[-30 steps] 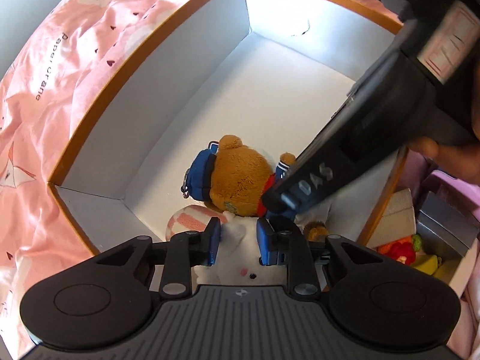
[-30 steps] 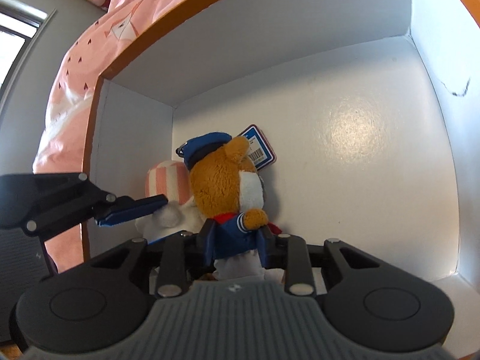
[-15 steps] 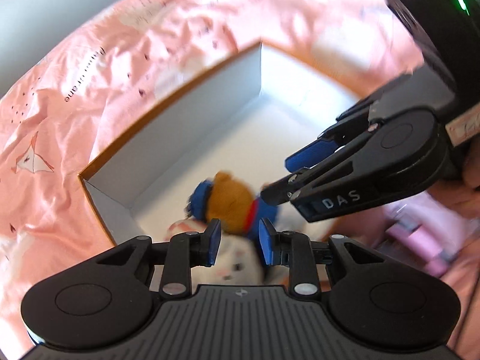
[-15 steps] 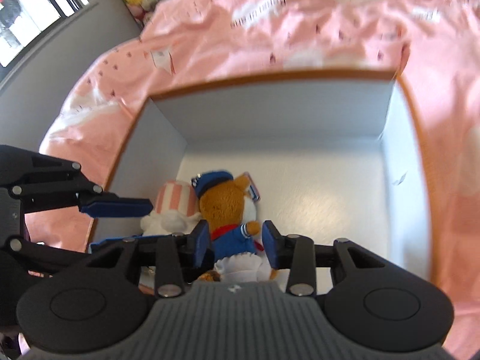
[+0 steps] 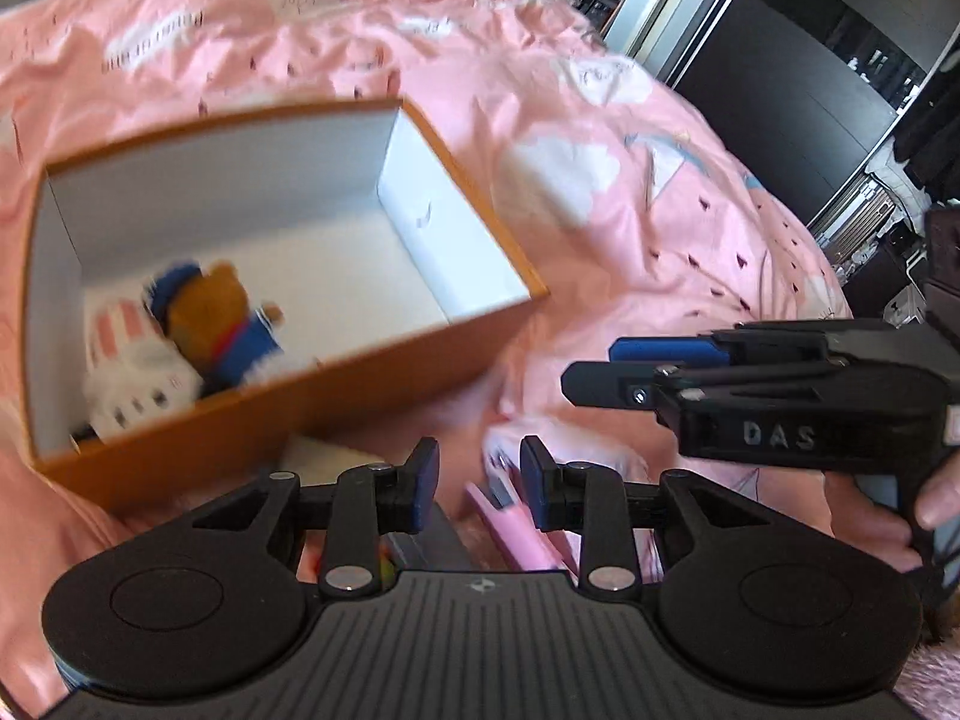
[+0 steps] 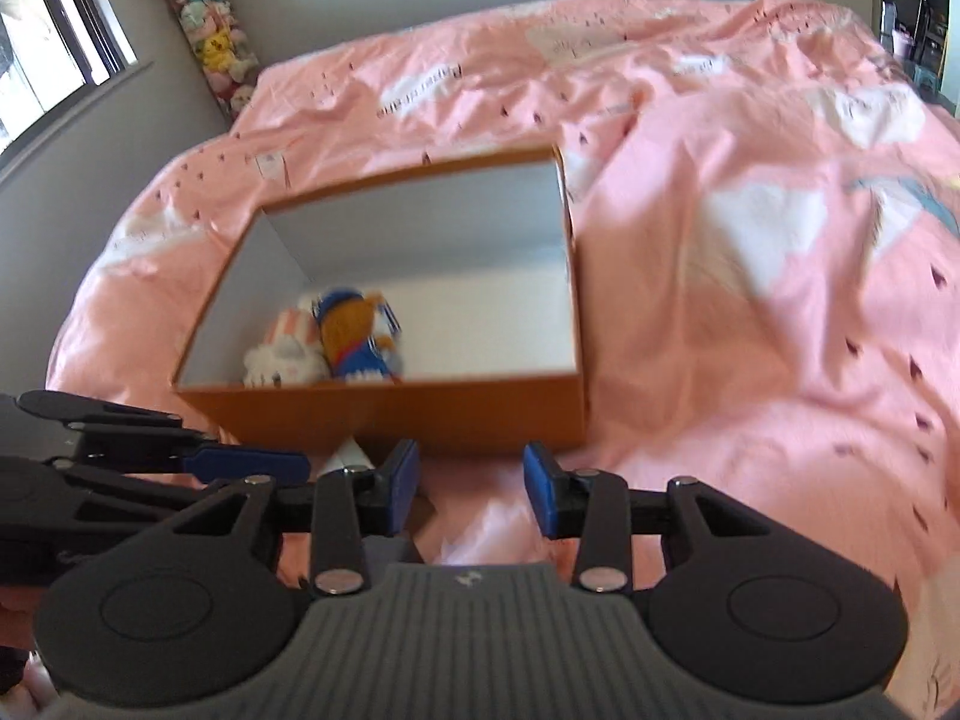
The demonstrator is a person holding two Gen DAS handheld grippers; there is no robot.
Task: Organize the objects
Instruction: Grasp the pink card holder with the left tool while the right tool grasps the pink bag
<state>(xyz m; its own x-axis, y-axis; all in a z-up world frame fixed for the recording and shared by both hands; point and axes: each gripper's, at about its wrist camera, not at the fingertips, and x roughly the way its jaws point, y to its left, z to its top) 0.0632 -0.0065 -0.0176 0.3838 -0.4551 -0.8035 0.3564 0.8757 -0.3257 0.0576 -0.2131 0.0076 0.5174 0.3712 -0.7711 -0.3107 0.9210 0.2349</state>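
Observation:
An orange box (image 5: pixel 360 384) with a white inside sits on the pink bed. In its near-left corner lie a brown bear (image 5: pixel 210 318) in blue cap and jacket and a white plush with pink stripes (image 5: pixel 132 372). My left gripper (image 5: pixel 477 480) hangs outside the box, in front of its near wall, open with nothing gripped. My right gripper (image 5: pixel 624 369) hovers to its right, also outside the box. In the right wrist view the box (image 6: pixel 384 414), bear (image 6: pixel 351 336) and white plush (image 6: pixel 282 354) lie ahead. My right gripper (image 6: pixel 471 492) is open and empty, with the left gripper (image 6: pixel 252 462) at its left.
A rumpled pink duvet (image 6: pixel 750 240) covers the bed around the box. A flat pink item (image 5: pixel 510 519) and a white box corner (image 5: pixel 324 456) lie under the left gripper. Stacked plush toys (image 6: pixel 204 42) stand by a window (image 6: pixel 48 30). Dark cabinets (image 5: pixel 810 60) rise beyond the bed.
Both grippers have come up and back out of the box and their jaws have widened. The right gripper has let go of the bear, which stays in the box beside the white plush.

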